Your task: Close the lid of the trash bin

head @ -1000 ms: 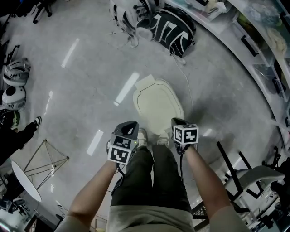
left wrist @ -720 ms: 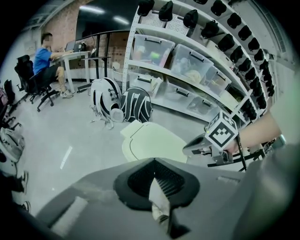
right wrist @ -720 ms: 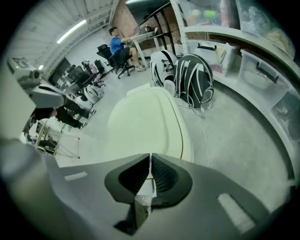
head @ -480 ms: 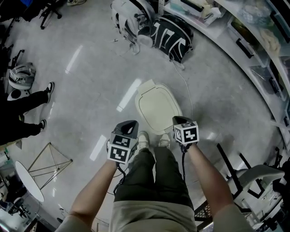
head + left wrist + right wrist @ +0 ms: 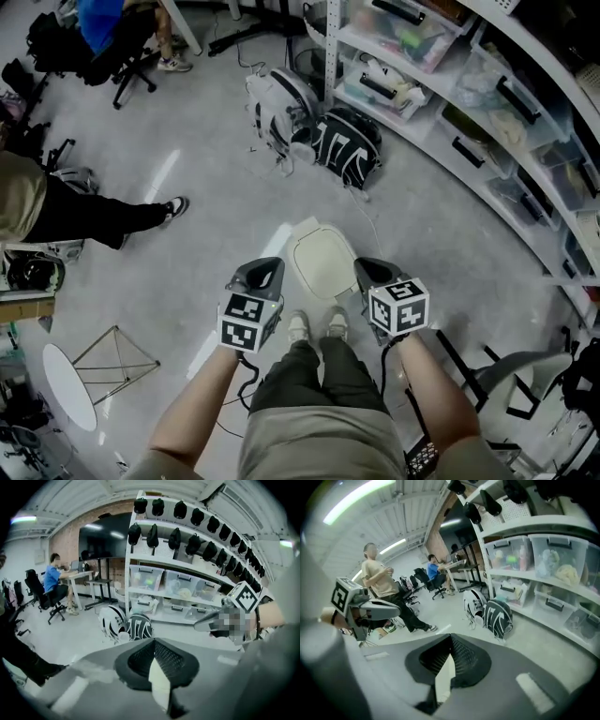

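The trash bin stands on the floor just ahead of my shoes, and its cream lid lies flat down on it. My left gripper is held above the bin's left side and my right gripper above its right side, both off the lid. Each has its jaws together with nothing between them. In the left gripper view the left gripper points at the shelves, with a cream sliver of the lid below. The right gripper shows the same lid sliver.
A black-and-white bag and a white bag lie beyond the bin, by shelves of clear boxes. A person's leg stretches in from the left. A wire stand is front left, a chair front right.
The view has lifted, so the bin sits smaller and more room shows. Both grippers stay on either side of the shut lid. A person's leg has come in at the left.
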